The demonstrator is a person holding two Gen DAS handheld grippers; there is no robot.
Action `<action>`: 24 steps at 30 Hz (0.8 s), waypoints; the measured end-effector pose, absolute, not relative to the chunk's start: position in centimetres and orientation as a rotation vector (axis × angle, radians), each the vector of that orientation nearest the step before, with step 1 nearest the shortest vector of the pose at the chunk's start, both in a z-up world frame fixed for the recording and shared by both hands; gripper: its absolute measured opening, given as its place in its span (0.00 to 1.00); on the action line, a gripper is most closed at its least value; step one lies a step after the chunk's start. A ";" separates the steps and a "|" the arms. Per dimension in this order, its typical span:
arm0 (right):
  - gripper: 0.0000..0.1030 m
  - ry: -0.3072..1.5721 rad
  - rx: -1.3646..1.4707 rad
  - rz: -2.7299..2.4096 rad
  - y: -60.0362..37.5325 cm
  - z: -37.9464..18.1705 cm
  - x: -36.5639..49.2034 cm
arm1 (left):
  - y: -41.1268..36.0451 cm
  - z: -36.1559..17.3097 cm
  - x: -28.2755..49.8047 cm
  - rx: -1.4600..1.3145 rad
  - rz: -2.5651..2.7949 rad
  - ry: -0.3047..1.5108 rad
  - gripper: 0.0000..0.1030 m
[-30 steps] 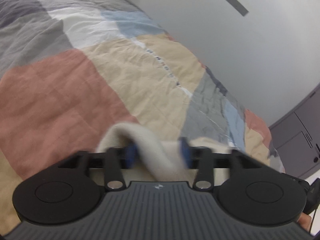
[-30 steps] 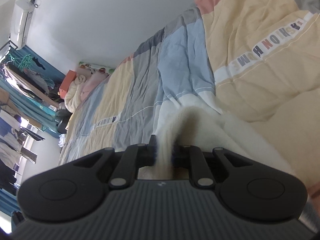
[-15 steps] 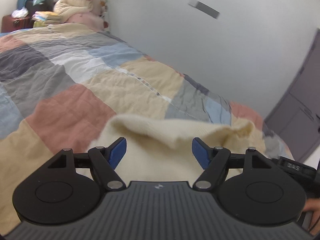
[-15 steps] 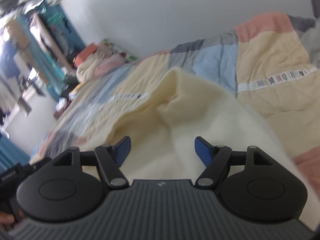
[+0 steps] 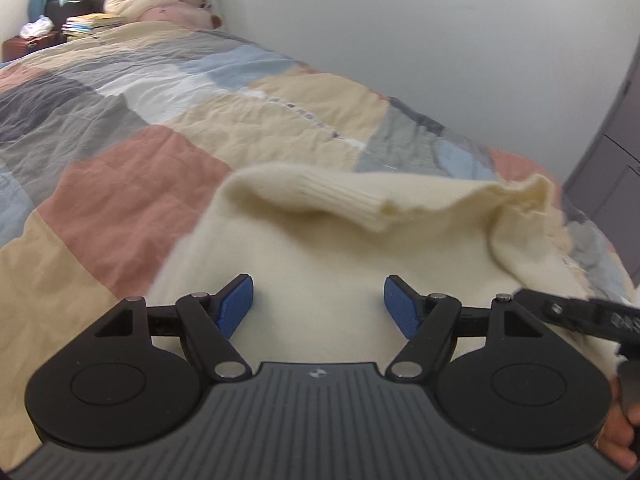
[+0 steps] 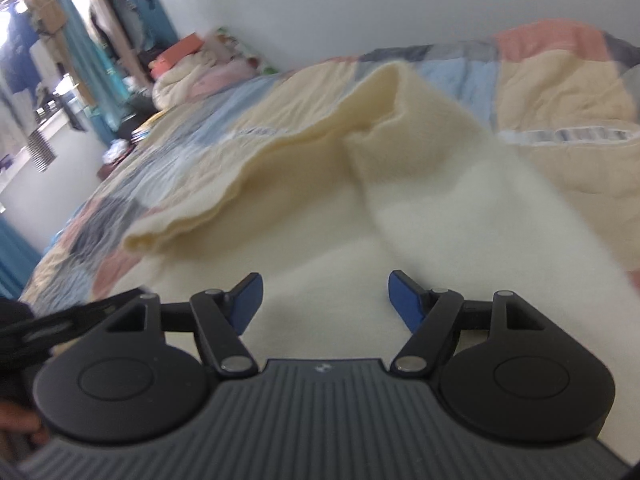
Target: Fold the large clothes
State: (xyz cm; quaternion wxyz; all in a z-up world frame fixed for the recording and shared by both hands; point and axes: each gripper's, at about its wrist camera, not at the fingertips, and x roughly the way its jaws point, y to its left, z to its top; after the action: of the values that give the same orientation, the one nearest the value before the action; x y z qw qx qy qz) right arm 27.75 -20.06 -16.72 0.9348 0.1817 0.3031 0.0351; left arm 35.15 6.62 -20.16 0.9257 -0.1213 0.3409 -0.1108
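A: What is the left gripper (image 5: pixel 319 304) doing?
B: It is sitting low in the frame with its blue pads (image 5: pixel 236 305) spread wide, gripping nothing.
A: And the right gripper (image 6: pixel 326 301)?
B: It is gaping equally wide at lower centre, its fingers (image 6: pixel 406 300) pinching nothing.

We see a cream ribbed-knit sweater (image 5: pixel 320 240), paler, almost white, in the right wrist view (image 6: pixel 460 208). Under it lies a patchwork quilt (image 5: pixel 132 184) in blocks of salmon pink, beige, grey, light blue and white. Our two black plastic grippers (image 5: pixel 319 304) (image 6: pixel 326 300) carry royal-blue finger pads (image 5: pixel 236 304). The plain wall (image 5: pixel 440 52) is pale grey.
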 end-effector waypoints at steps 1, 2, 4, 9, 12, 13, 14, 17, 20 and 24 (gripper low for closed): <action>0.70 0.620 0.357 0.075 -19.7 -16.8 28.0 | 6.7 -20.3 35.7 -0.252 -0.212 0.704 0.74; 0.70 0.624 0.346 0.068 -19.4 -16.9 28.4 | 6.8 -20.5 36.1 -0.258 -0.203 0.709 0.74; 0.68 0.624 0.333 0.039 -19.4 -17.3 29.2 | 7.1 -20.7 36.9 -0.275 -0.187 0.708 0.74; 0.68 0.583 0.283 -0.058 -20.4 -17.4 31.0 | 7.2 -21.0 38.4 -0.273 -0.155 0.710 0.74; 0.68 0.556 0.262 -0.129 -21.7 -17.4 31.8 | 7.0 -21.2 38.9 -0.247 -0.155 0.721 0.74; 0.68 0.553 0.264 -0.150 -22.2 -17.4 32.0 | 7.0 -21.2 39.0 -0.245 -0.156 0.722 0.74; 0.68 0.550 0.263 -0.171 -22.7 -17.5 32.1 | 7.0 -21.2 39.0 -0.243 -0.157 0.720 0.74; 0.68 0.519 0.212 -0.219 -23.5 -17.2 32.0 | 6.9 -21.3 39.0 -0.243 -0.158 0.718 0.74; 0.68 0.478 0.140 -0.271 -23.9 -16.9 31.9 | 7.0 -21.3 39.0 -0.241 -0.160 0.717 0.74; 0.67 0.450 0.100 -0.334 -25.0 -16.6 31.8 | 7.2 -21.0 38.7 -0.247 -0.159 0.707 0.74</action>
State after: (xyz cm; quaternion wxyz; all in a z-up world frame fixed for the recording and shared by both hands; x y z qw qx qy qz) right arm 31.77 -25.01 -16.59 0.9597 0.0494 0.2221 -0.1649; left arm 38.75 7.19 -21.04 0.9276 -0.1205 0.3450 -0.0775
